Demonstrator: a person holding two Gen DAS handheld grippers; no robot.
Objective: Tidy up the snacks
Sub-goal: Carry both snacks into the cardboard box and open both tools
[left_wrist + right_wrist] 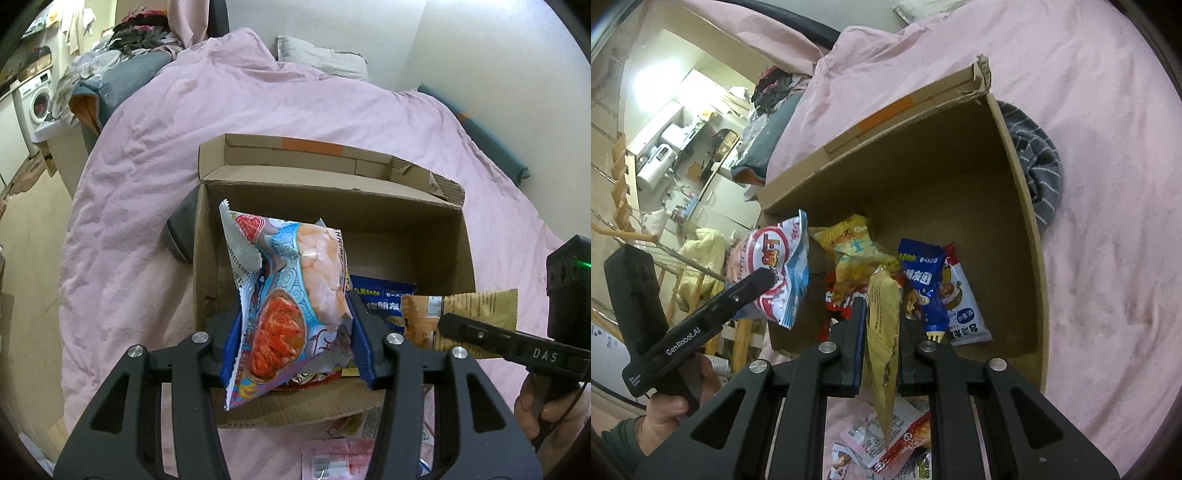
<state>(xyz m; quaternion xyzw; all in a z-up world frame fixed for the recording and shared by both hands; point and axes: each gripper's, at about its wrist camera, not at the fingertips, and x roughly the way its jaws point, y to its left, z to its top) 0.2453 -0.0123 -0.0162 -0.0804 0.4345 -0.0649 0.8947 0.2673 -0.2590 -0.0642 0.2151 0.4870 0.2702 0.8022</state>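
Brown cardboard box (458, 243) with an orange tape strip (312, 146) at 12 o'clock, on a pale pink bedspread (258, 103). Pale blue, white and red-orange shrimp flakes bag (291, 295). Tan packet (882, 332). Dark blue packet (921, 284). Grey striped cloth (1041, 170) at 3 o'clock.

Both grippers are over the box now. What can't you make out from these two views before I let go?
- Open brown cardboard box: left wrist view, its floor is mostly hidden by the pale-blue shrimp-flake bag in the left gripper.
- Snack packets under the tan packet in the right gripper: covered.
- Loose packets on the pink bedspread: cut off by the bottom edge.
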